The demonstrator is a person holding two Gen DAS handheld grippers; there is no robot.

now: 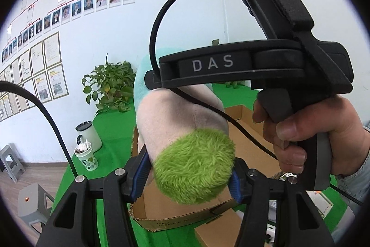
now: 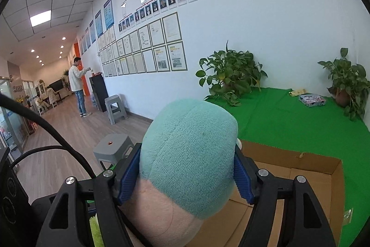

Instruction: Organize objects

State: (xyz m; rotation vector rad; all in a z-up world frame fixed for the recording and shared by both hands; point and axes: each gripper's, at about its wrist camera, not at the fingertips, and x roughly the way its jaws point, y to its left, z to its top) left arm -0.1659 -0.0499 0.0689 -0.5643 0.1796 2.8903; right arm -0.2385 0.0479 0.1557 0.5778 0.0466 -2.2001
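Observation:
A long plush toy (image 1: 182, 122) with a fuzzy green end, a pale pink middle and a teal end hangs in the air above an open cardboard box (image 1: 252, 131). My left gripper (image 1: 188, 176) is shut on the green end, its blue pads pressing both sides. In the right wrist view my right gripper (image 2: 187, 174) is shut on the teal end of the plush toy (image 2: 188, 159), with the cardboard box (image 2: 300, 168) below and to the right. The right gripper's black body and the hand holding it fill the upper right of the left wrist view.
The green table cover (image 2: 284, 122) carries two potted plants (image 2: 231, 75), (image 2: 346, 82) and a small patterned packet (image 2: 312, 100) by the wall. A white mug (image 1: 89, 133) and a cup (image 1: 86, 157) stand at the table's left edge. Grey stools (image 2: 114, 108) stand on the floor, and a person (image 2: 78, 85) is far down the hall.

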